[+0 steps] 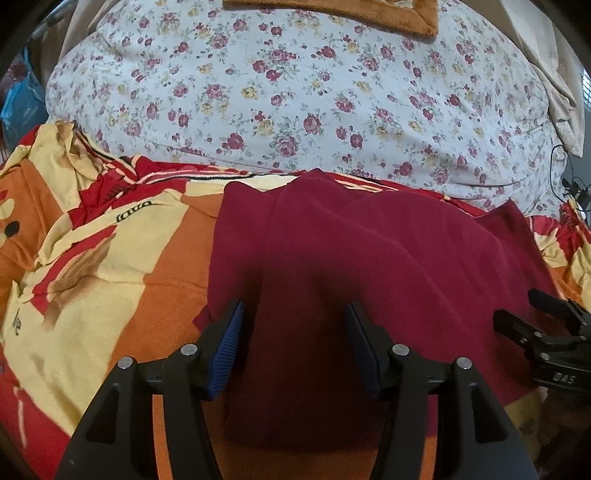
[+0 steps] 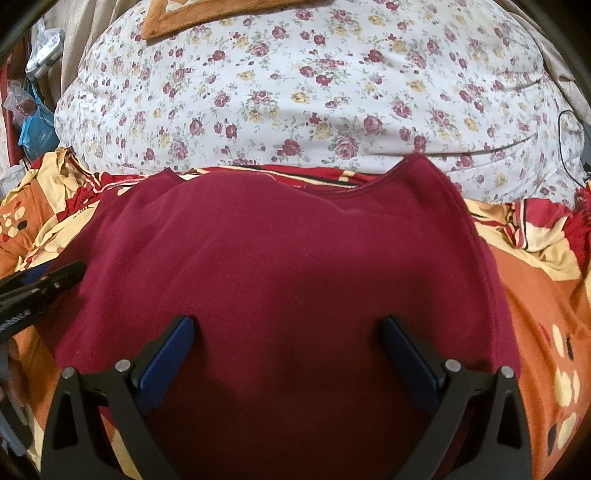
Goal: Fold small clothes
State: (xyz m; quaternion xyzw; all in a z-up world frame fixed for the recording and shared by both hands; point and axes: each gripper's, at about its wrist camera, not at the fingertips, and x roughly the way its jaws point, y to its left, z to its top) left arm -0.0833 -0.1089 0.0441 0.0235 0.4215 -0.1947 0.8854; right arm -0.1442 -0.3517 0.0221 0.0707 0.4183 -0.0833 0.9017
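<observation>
Maroon top [image 2: 288,258] is lying spread on the bed, over the orange-red-yellow patterned blanket [image 1: 110,266], neckline pointing away toward the floral quilt [image 1: 295,92]

Left tool [image 1: 295,343] is sitting over the top's left part with its fingers parted to a middling gap, nothing pinched; cloth is showing between the blue pads [image 1: 225,350] but they are not pressing it. Right tool [image 2: 288,354] is hovering over the middle-lower body of the top, fingers standing wide, also holding nothing

Judging by the layout: garment is being kept flat and roughly square to the person so a side or hem can be taken next; both tools are angling down at the near part, likely lining up for a fold

Left view is showing a raised fold ridge running down the left part of the top, plus the near left edge against the blanket, and the right tool poking in at the far right. Right view is not showing that ridge clearly; it is giving the whole neckline curve, both shoulder points and the right side seam, and the left tool at the left edge

Brown-bordered cloth [image 2: 177,18] is lying on the quilt far back, clear of the work
</observation>
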